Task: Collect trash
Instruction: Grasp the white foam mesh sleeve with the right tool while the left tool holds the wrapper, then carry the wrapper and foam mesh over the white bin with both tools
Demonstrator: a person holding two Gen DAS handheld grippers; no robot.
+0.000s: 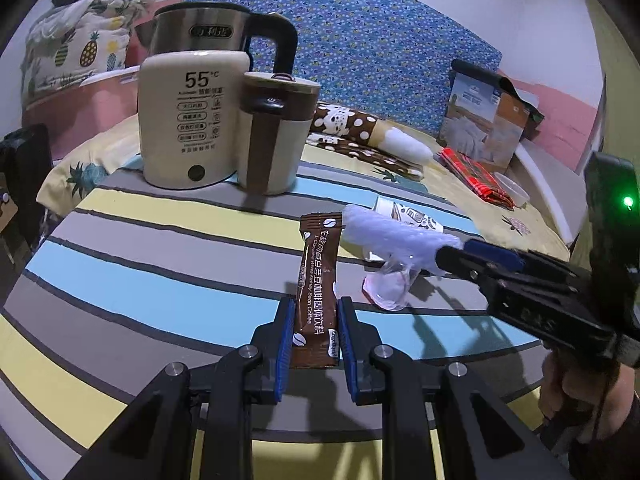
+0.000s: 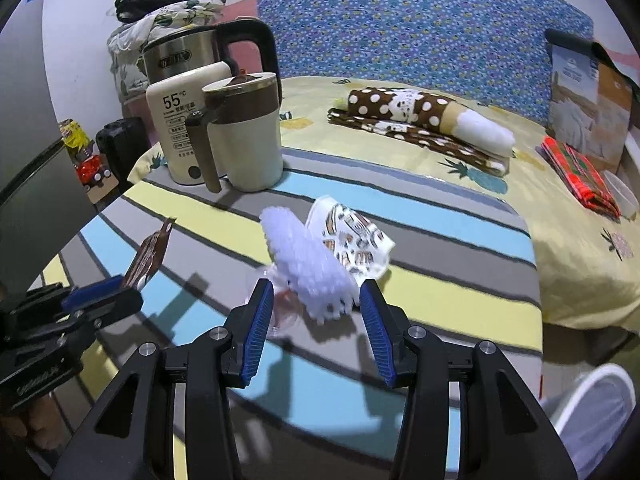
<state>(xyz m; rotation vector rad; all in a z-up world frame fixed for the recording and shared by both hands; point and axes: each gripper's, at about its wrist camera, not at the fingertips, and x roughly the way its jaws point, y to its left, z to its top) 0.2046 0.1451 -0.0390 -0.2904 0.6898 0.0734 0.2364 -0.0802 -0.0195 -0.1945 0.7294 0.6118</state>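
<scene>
Honestly, my left gripper [image 1: 313, 334] pinches the sachet [image 1: 316, 280] fine; my right gripper [image 2: 314, 304] barely clasps the foam [image 2: 310, 268], which could slip free.

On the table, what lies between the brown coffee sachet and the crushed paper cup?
In the left wrist view, a white foam net sleeve held in the right tool lies between the coffee sachet and the paper cup.
</scene>
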